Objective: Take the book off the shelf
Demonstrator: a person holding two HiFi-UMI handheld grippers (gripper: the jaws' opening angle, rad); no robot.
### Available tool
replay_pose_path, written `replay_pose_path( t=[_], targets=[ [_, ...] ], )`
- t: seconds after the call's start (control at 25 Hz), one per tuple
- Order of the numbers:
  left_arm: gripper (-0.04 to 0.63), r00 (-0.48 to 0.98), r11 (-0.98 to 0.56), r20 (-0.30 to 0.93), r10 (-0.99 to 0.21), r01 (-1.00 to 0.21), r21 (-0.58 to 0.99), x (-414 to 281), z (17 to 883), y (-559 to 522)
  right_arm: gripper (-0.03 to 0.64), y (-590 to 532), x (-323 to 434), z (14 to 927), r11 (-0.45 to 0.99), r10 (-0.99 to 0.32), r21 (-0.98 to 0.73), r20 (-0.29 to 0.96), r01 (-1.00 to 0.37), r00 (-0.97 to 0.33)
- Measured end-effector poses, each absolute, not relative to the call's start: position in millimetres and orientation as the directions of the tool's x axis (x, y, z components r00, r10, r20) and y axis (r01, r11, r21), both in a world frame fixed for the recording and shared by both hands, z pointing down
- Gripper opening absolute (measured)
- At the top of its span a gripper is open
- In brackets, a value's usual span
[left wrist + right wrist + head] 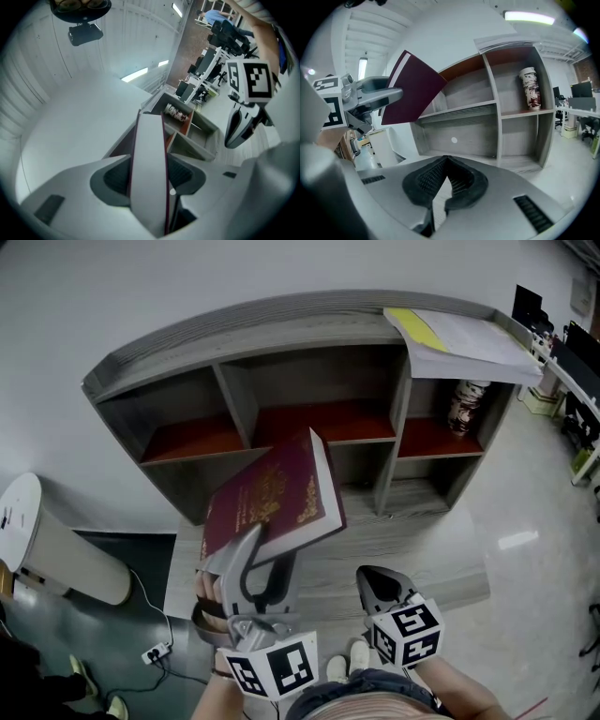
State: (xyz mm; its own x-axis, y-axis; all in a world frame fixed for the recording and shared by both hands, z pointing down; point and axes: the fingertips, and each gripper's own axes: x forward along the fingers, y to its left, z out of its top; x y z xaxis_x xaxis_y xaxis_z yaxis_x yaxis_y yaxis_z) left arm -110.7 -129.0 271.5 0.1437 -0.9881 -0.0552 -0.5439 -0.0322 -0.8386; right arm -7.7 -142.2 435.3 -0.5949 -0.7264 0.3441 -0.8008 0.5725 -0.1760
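Pale glossy floor point(530, 521); one grey wooden shelf unit point(281, 320). My left gripper point(251, 547) pinches one maroon hardcover book point(272, 495); my right gripper point(380, 585) is pressed together, empty.

Office, desks point(576, 111) with monitors point(581, 89), ceiling strip light point(528, 17)

Left gripper point(262, 557): my jaws clamped on the book point(272, 493) — pads pressing both covers, raised ahead of me.
Right gripper point(382, 585): my jaws closed tip to tip, nothing between — held lower, just beside the left.
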Motion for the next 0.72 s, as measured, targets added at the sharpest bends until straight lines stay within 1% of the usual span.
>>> replay_pose_path(
  t=[0.2, 0.48, 0.72],
  targets=[
    [0.231, 0.133, -0.043, -0.042, -0.99, -0.579, -0.814, -116.1, 275.3, -117.6, 0.003, -135.4, -6.9, 435.5, 0.571, -0.726, -0.177, 0.347, -0.802, -0.594],
    [0.231, 0.112, -0.064, -0.015, -0.994, -0.666, -0.743, -131.8, 283.7, -100.3, 0.003, -125.6, -6.7, 434.1, 0.569, -0.73, -0.166, 0.349, -0.805, -0.588],
    [0.23, 0.107, -0.089, 0.02, -0.994, -0.698, -0.71, -140.7, 295.6, -85.3, 0.003, -115.9, -12.9, 433.8, 0.573, -0.73, -0.158, 0.347, -0.804, -0.589]
  ],
)
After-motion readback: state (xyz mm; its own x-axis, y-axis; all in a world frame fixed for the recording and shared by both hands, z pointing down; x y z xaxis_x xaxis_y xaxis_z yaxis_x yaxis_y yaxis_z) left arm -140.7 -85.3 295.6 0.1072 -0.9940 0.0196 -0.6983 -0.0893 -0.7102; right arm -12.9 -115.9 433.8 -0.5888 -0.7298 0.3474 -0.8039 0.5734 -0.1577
